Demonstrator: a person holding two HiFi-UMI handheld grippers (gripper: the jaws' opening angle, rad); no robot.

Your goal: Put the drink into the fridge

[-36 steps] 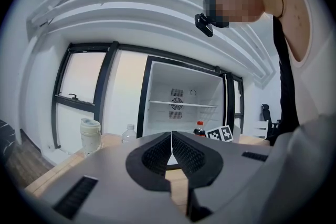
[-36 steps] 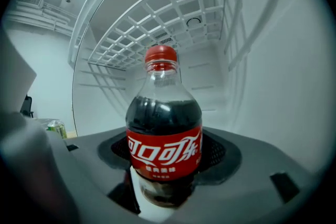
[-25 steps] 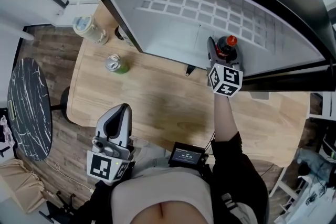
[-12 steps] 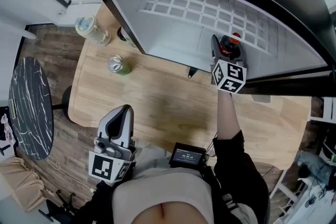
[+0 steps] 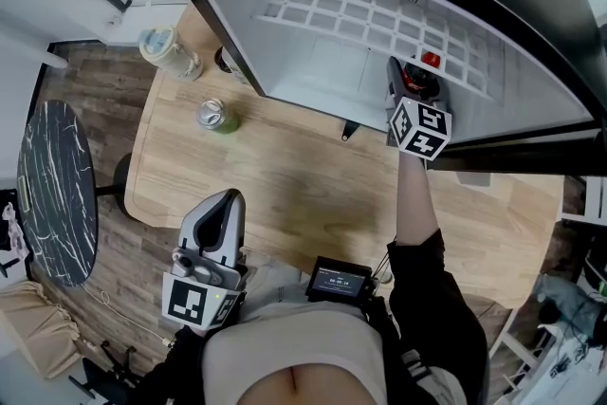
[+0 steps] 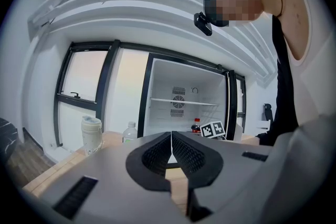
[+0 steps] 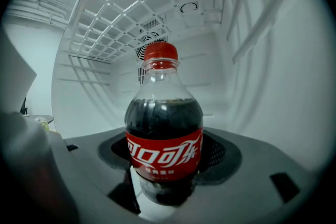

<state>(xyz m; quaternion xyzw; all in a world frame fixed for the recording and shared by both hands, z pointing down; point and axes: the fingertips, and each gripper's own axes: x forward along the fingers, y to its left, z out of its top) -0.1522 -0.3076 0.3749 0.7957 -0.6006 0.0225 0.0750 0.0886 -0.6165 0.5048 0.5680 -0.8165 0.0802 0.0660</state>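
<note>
Head view: the right gripper (image 5: 410, 83) reaches into the open fridge (image 5: 313, 81), which stands on the wooden table (image 5: 285, 185). Its jaws are closed on the cola bottle (image 5: 418, 76), which is upright with its red cap (image 5: 431, 60) uppermost, near the right wall of the white interior. The marker cube (image 5: 420, 129) sits behind the jaws, at the fridge's front edge.

Right gripper view: the two jaws press the cola bottle's labelled body from either side, and the bottle fills the gap between them. The wire shelf (image 7: 126, 2) runs above the cap. Whether the bottle's base rests on the fridge floor cannot be told.

Left gripper view: the left gripper (image 6: 171, 139) has its jaws together, pad against pad, with nothing between them. It is well apart from the fridge, held low near the person's body, and looks toward the open interior.

On the table, left of the fridge, stand a green can (image 5: 214, 117), a lidded jar (image 5: 169, 52) and a clear water bottle (image 6: 129, 132), the last just beside the fridge's left edge. A small screen device (image 5: 341, 281) lies at the table's near edge. A round dark marbled table (image 5: 57, 194) stands on the floor to the left.
</note>
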